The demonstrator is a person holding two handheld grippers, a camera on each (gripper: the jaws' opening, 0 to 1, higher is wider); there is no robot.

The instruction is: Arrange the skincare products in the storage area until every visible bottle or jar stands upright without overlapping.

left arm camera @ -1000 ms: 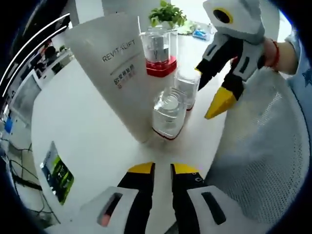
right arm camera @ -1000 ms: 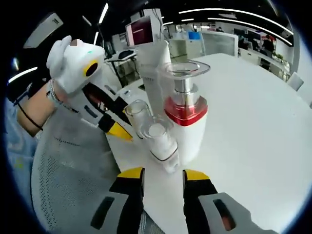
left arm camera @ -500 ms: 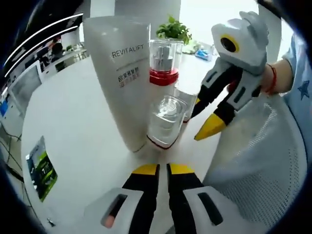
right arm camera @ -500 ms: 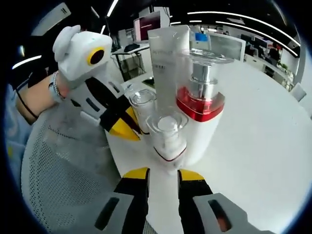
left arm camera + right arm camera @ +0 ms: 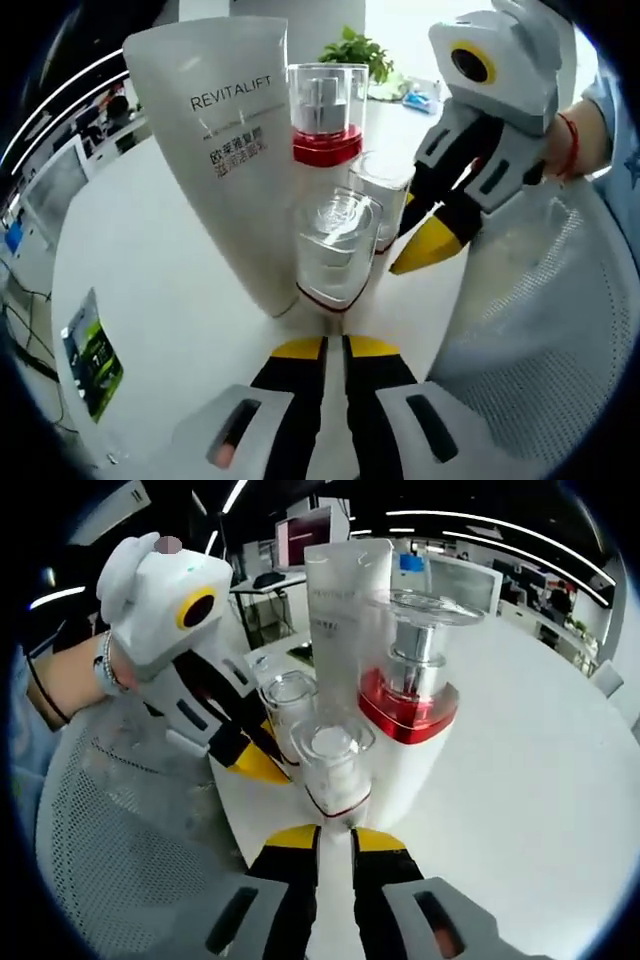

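White round table [image 5: 150,250] in an office holds four upright skincare products clustered just ahead of both jaw pairs: a tall tube [image 5: 235,150], a red-collared pump bottle [image 5: 326,110] and two small clear jars [image 5: 338,250]. Left gripper [image 5: 335,348] and right gripper [image 5: 334,836] hold nothing, jaws nearly together.

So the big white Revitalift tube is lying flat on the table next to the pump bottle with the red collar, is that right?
Not quite. The Revitalift tube is standing on end, not lying flat. It is next to the pump bottle with the red collar; the left gripper view shows this.
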